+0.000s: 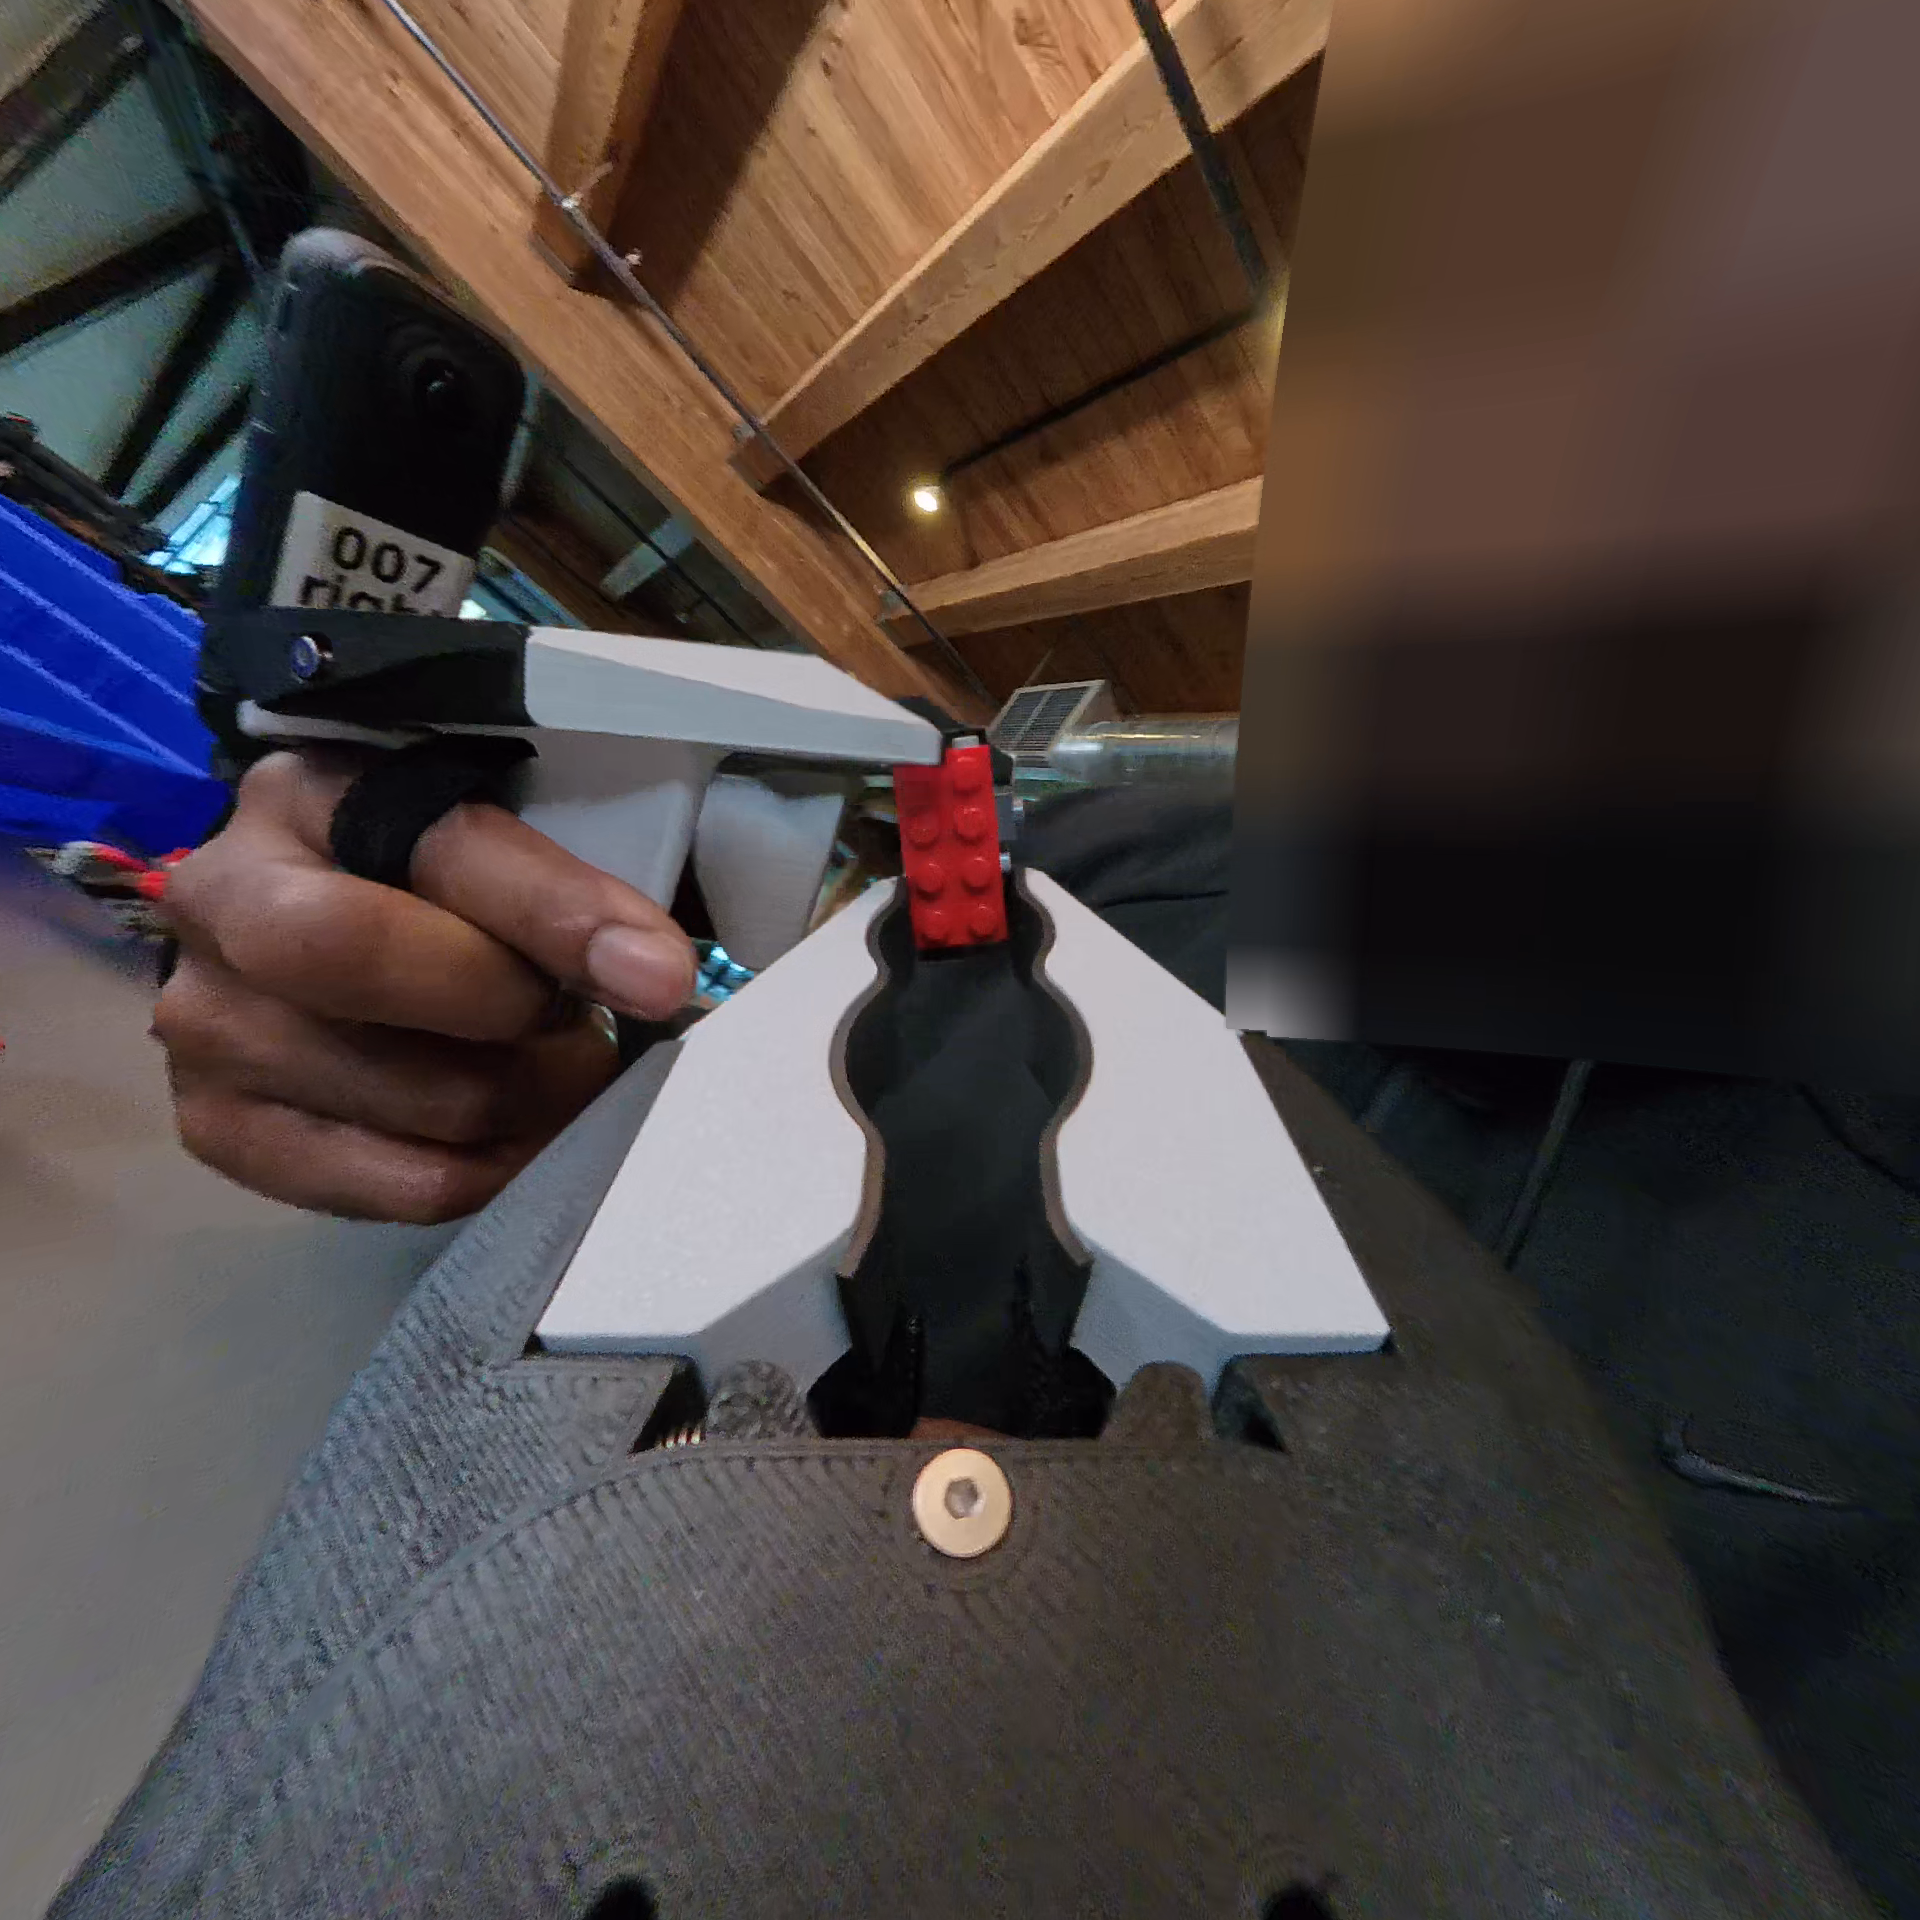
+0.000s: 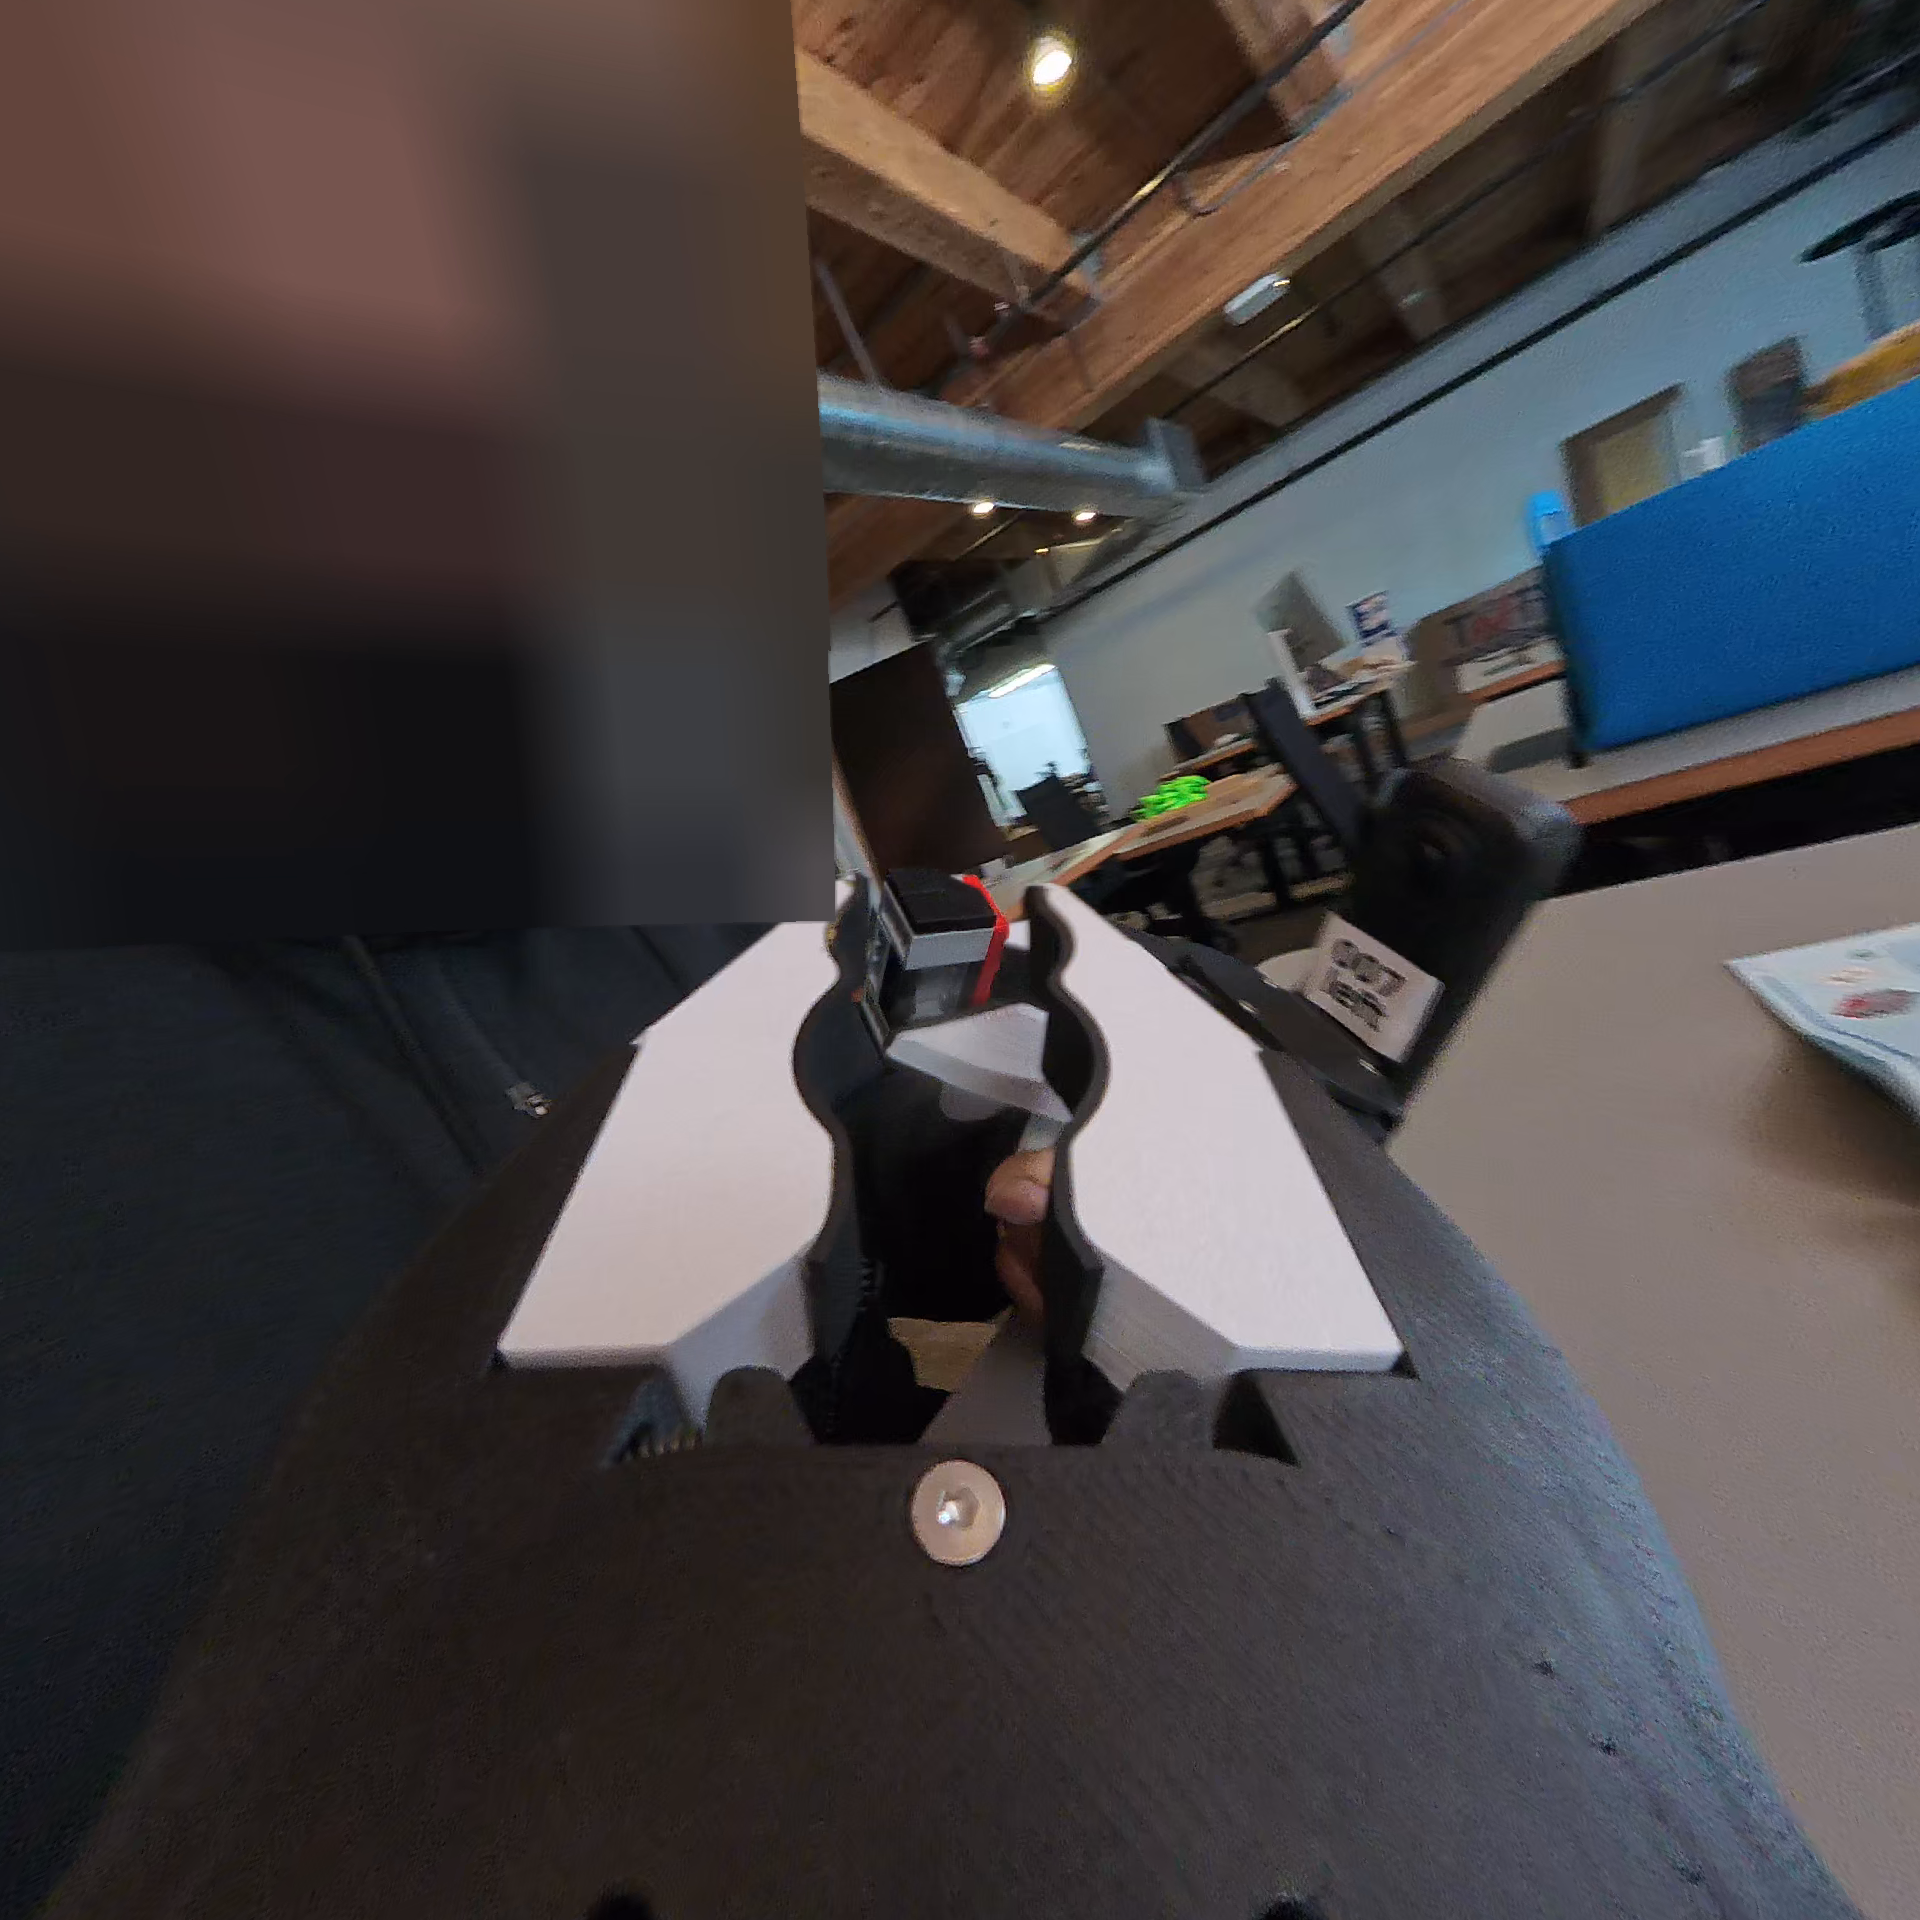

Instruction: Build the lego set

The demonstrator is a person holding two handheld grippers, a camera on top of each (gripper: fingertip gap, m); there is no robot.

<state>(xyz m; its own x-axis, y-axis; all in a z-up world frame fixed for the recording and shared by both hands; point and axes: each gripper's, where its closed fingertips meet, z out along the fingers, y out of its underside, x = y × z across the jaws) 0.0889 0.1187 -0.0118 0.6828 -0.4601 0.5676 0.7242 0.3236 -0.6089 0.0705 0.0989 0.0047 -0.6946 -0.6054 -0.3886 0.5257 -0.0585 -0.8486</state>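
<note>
Two grippers meet in mid-air above the desk (image 2: 1714,1143): the left gripper (image 1: 956,914) pinches the red brick (image 1: 951,852), the right gripper (image 2: 935,966) clamps a grey-black piece (image 2: 935,935) — misaligned pressing could pop either loose.

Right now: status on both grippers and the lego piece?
Left gripper shut on red brick. Right gripper shut on the same lego assembly, held mid-air. Nothing in the way.

Both grippers tip upward: left gripper (image 1: 958,920) jaws pinched near-closed, right gripper (image 2: 951,961) at its 11 o'clock, jaws clamped too.
</note>
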